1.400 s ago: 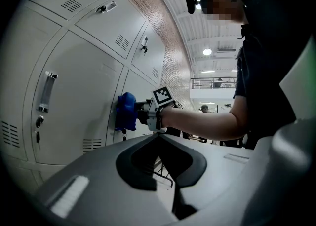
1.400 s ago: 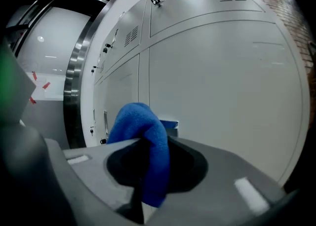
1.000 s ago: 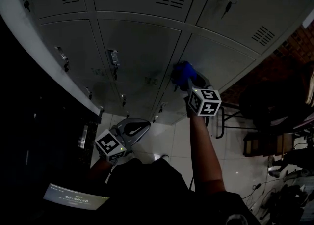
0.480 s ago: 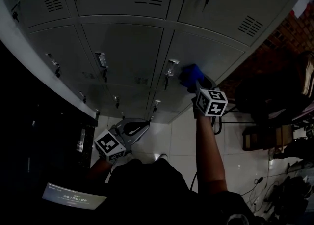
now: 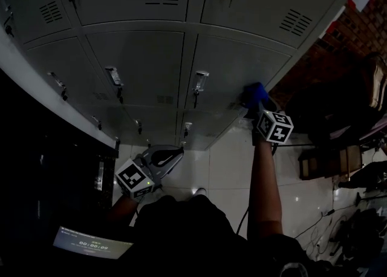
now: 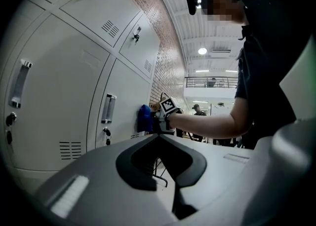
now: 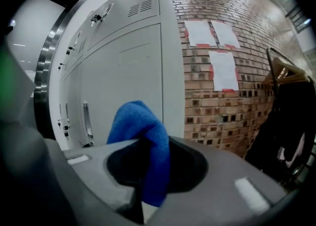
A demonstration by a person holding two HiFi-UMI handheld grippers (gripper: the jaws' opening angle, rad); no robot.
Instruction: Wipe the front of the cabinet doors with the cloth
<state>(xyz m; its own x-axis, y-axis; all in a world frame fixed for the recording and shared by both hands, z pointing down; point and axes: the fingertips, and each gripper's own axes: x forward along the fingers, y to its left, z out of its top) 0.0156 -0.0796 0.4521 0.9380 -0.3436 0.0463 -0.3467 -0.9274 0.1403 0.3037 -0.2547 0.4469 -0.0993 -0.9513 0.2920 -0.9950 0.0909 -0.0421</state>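
- Grey cabinet doors (image 5: 139, 58) fill the top of your head view, above a pale tiled floor (image 5: 224, 167).
- In that view your right gripper (image 5: 261, 109) is out at arm's length. It holds the blue cloth (image 5: 254, 95) against the rightmost door, near that door's right edge and to the right of its handle (image 5: 199, 81).
- Your left gripper (image 5: 172, 155) hangs low, close to your body and well apart from the doors. A lit screen (image 5: 91, 244) shows at the lower left.
- In the left gripper view, that gripper's jaws are closed together with nothing between them. Beyond them, the cloth shows as a small blue wad pressed against the door front, past the handle, with your right gripper behind it.
- In the right gripper view, the jaws are clamped on the cloth. It is bright blue and soft-napped, folded into a rounded hump that rises above the jaws, with one end hanging down between them.
- Behind the cloth in that view is the plain grey door front. To its right is a brick wall (image 7: 232, 106) with paper sheets (image 7: 217, 47) stuck on it.
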